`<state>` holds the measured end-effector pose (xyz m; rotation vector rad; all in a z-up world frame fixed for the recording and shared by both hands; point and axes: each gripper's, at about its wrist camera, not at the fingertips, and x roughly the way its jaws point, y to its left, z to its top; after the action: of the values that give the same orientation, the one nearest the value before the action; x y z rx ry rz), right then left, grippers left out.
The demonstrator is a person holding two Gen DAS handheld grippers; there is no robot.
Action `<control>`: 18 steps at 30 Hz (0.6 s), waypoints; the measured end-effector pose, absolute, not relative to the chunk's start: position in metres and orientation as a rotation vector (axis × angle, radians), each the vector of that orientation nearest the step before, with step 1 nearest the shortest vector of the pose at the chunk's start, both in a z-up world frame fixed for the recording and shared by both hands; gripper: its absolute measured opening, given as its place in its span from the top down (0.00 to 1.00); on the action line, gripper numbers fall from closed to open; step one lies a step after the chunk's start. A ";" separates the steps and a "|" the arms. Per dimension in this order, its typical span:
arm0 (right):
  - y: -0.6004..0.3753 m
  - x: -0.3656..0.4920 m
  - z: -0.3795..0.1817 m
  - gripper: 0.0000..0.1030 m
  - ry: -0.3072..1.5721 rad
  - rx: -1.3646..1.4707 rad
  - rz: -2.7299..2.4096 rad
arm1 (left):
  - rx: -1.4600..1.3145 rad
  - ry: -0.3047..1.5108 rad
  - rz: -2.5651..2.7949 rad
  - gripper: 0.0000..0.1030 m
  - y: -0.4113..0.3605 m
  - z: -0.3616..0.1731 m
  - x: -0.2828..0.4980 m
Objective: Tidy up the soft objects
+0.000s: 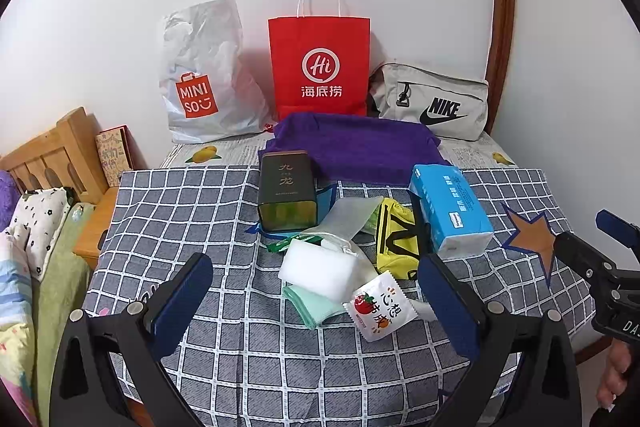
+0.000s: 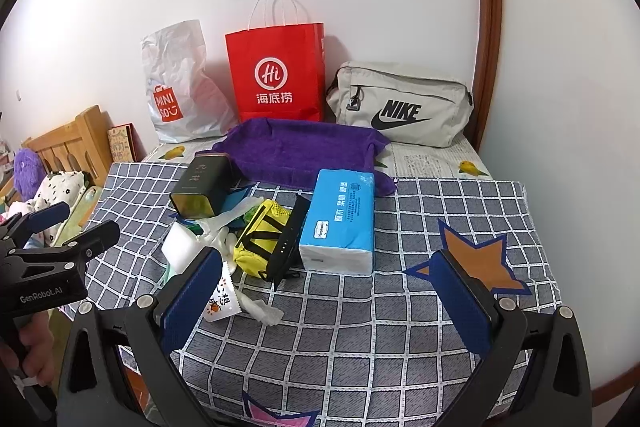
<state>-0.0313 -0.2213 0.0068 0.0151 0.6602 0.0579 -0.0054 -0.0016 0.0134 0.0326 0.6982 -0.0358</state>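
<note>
soft objects pile [image 1: 340, 259] ahead of left gripper [image 1: 316, 303], front-left of right gripper [image 2: 326, 301]; both spread, empty.

The right hand-held gripper's [image 2: 324, 291] left finger [image 2: 192, 295] hides most of the snack packet [image 2: 224, 301]; small print on the tissue pack [image 2: 340, 223] ahead is unreadable.

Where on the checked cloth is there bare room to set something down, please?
Free: the near strip in front of the strawberry sachet, and the left side beside the dark tin. Also right of the blue tissue pack, around the orange star. Crowded: the middle, tin to tissue pack.
</note>
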 end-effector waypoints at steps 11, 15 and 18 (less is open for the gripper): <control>-0.220 -0.032 0.007 0.00 0.664 0.015 0.060 | 0.033 0.696 -0.035 0.00 -0.002 0.013 -0.006; -0.219 -0.031 0.007 0.00 0.664 0.011 0.062 | 0.032 0.697 -0.036 0.00 -0.002 0.014 -0.006; -0.219 -0.031 0.007 0.00 0.665 0.012 0.062 | 0.032 0.696 -0.037 0.00 -0.001 0.014 -0.006</control>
<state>-0.0311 -0.2193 0.0068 0.0120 0.6649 0.0623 -0.0063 -0.0010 0.0141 0.0323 0.6964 -0.0371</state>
